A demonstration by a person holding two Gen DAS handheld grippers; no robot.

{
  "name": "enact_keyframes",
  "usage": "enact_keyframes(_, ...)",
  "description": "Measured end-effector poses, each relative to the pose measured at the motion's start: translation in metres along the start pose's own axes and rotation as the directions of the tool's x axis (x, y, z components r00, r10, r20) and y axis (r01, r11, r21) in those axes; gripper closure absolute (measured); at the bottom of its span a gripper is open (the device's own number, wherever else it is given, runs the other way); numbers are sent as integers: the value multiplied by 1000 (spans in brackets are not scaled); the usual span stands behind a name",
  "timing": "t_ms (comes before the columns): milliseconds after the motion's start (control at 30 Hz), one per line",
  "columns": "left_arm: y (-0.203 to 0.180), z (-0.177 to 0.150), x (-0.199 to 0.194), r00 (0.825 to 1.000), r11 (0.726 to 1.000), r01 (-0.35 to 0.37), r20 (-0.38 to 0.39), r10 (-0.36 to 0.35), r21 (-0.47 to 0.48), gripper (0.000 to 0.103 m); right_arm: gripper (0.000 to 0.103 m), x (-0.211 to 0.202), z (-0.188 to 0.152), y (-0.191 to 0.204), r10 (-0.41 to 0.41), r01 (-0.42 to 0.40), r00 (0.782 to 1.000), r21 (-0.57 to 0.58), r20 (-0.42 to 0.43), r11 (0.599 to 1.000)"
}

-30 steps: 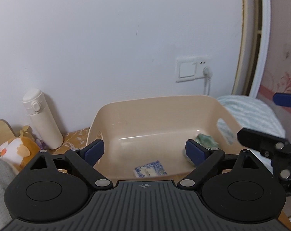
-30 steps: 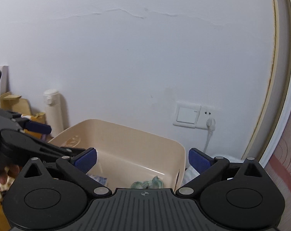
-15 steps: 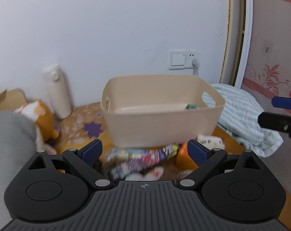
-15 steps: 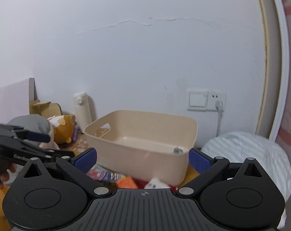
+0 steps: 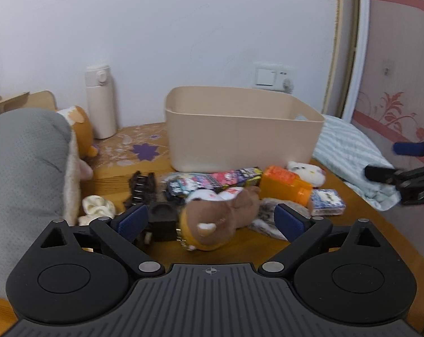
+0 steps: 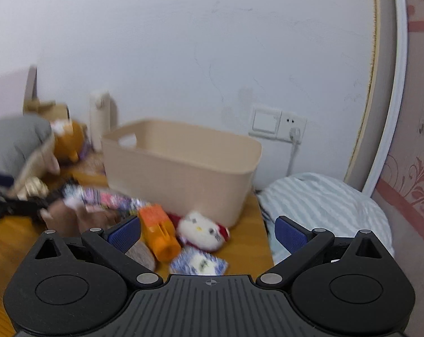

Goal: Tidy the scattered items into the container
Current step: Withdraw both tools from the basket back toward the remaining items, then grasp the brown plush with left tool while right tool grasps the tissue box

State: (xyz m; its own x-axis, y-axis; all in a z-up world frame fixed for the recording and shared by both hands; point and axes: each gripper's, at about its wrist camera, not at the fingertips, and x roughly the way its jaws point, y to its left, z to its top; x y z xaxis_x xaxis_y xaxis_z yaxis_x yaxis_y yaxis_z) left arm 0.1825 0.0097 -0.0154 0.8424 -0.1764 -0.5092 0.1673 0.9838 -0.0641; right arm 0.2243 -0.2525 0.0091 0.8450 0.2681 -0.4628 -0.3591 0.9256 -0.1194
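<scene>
Two grippers, both spread wide and empty: left gripper [image 5: 212,221] over brown plush bear [image 5: 220,219]; right gripper [image 6: 207,231] over white plush [image 6: 203,230], orange bottle [image 6: 158,230], tissue packet [image 6: 198,264]. Beige container [image 5: 240,134] behind them, near table's [image 5: 352,210] back edge.
</scene>
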Motion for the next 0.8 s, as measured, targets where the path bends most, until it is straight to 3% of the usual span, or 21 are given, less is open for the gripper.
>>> enact_keyframes(167,-10,-2,17,1000,1000,21,-22,-21,18,5,0,15,-13,1,6,-6,998,1,-60,1000)
enact_keyframes(333,-12,0,44,996,993,2,-86,9,121,5,0,26,-24,-9,-18,19,994,14,-107,1000)
enact_keyframes(567,-19,2,74,985,933,8,-164,55,360,5,0,37,-32,-18,-1,7,991,43,-134,999)
enact_keyframes(800,-26,-5,99,982,923,42,-188,33,381,8,0,55,-39,-19,15,-4,983,61,-181,998)
